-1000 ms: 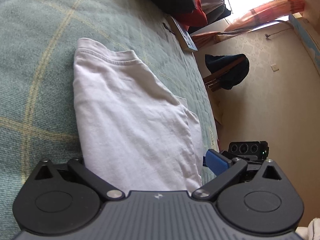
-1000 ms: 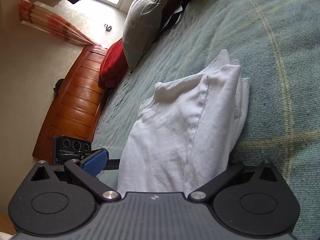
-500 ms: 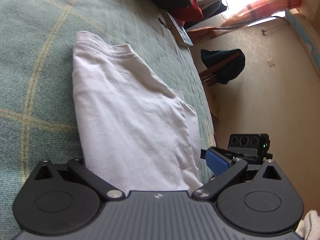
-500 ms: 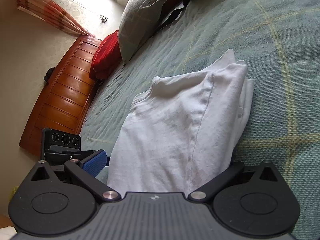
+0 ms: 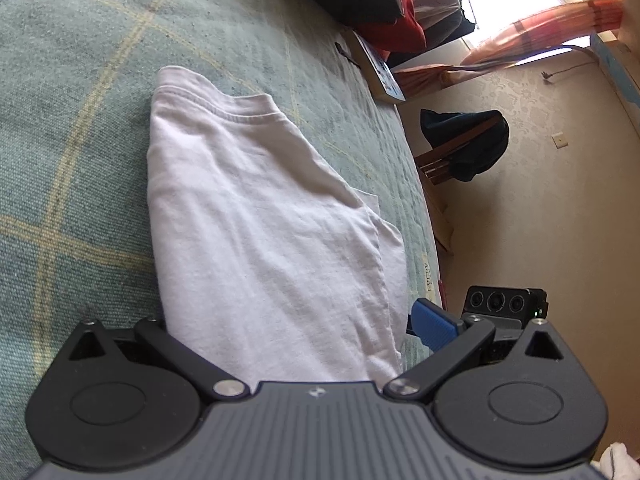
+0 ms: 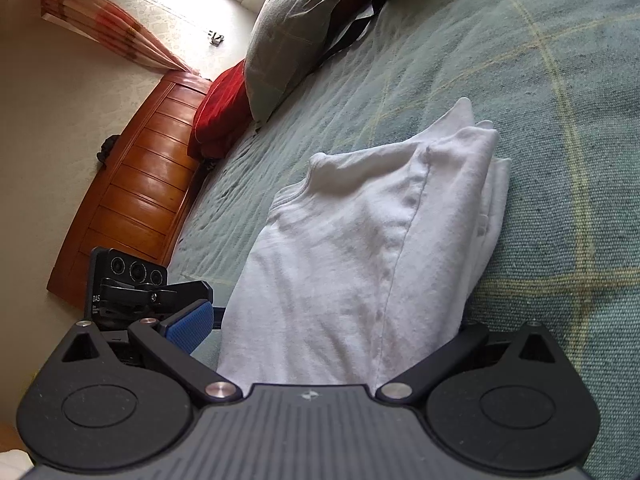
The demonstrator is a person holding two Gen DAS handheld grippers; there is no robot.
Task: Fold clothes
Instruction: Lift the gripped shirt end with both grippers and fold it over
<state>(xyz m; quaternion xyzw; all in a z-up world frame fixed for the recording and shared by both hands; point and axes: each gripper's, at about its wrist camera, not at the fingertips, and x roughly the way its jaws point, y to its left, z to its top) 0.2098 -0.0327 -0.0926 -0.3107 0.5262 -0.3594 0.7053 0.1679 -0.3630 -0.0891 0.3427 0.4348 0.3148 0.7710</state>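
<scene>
A white garment point(image 5: 260, 216), folded lengthwise, lies on the green checked bedspread point(image 5: 80, 80) and runs up to both grippers. My left gripper point(image 5: 288, 312) is open and turned on its side. Its blue-padded finger point(image 5: 434, 326) is off the cloth, and the other finger is hidden at the cloth's edge by the bedspread. In the right wrist view the same garment point(image 6: 360, 240) shows a long seam. My right gripper point(image 6: 340, 316) is open too, with one blue-padded finger point(image 6: 190, 320) clear of the cloth and the other hidden at the bedspread point(image 6: 540, 100) side.
A grey pillow point(image 6: 288, 36) and a red cushion point(image 6: 220, 116) lean on the wooden headboard point(image 6: 132, 200). A book point(image 5: 380, 76) and dark clothes lie at the bed's far edge. A chair with a dark garment point(image 5: 468, 144) stands beside the bed. A three-lens black module point(image 5: 496, 300) sits beside the blue finger.
Both views have shifted slightly as the grippers wobble. The fingers keep the same spread and the garment lies as before.
</scene>
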